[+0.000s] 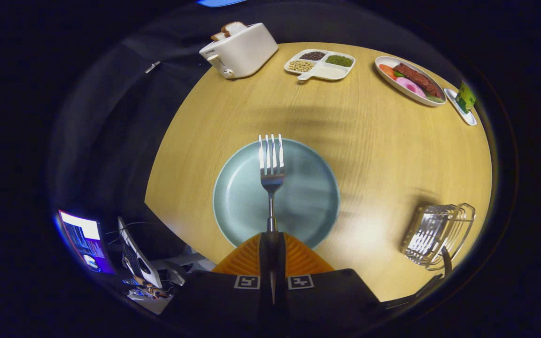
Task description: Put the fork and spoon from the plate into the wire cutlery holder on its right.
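1. Looking left, I see a toaster with bread in it at the table's far edge.
2. My gripper pinches the fork by its handle, tines forward, above the plate.
3. Beyond sit a divided dish and a food platter.
4. The wire holder stands right of the plate, apart from it.

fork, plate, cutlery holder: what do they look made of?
Fork, clamped between the gripper fingers: polished metal, bright glints on the tines. Plate: probably glazed ceramic, pale blue-green with a soft sheen; could be melamine. Cutlery holder: shiny metal wire, chrome-like highlights.
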`<action>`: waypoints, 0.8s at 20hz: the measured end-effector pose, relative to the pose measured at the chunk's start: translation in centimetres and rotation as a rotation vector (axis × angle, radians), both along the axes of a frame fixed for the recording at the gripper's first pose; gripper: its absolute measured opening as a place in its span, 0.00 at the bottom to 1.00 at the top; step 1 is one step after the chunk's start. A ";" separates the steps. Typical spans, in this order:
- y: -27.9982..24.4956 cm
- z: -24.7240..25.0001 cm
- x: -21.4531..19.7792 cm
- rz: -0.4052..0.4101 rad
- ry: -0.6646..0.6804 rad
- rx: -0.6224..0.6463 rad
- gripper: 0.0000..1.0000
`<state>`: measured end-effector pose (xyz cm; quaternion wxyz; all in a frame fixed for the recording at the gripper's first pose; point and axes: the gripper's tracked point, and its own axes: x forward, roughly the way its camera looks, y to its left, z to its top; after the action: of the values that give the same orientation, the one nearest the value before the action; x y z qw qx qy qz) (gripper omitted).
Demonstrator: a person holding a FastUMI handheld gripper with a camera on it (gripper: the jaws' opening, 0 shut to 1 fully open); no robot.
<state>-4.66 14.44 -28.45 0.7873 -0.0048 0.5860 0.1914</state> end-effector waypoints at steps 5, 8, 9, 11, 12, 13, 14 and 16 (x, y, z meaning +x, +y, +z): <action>-6.9 4.0 -2.5 -0.019 0.034 -0.050 0.06; -10.7 5.8 -3.6 -0.008 0.074 -0.099 0.07; -12.0 6.2 -3.9 -0.007 0.096 -0.118 0.06; -14.6 7.1 -4.5 -0.021 0.151 -0.150 0.06; -15.7 7.5 -4.7 -0.033 0.178 -0.163 0.06; -16.5 7.7 -4.7 -0.043 0.203 -0.175 0.06; -17.5 7.9 -4.7 -0.048 0.224 -0.189 0.06; -19.0 7.8 -4.8 -0.049 0.269 -0.214 0.06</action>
<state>-9.46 -4.56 -20.64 0.7011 -0.0489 0.7032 0.1077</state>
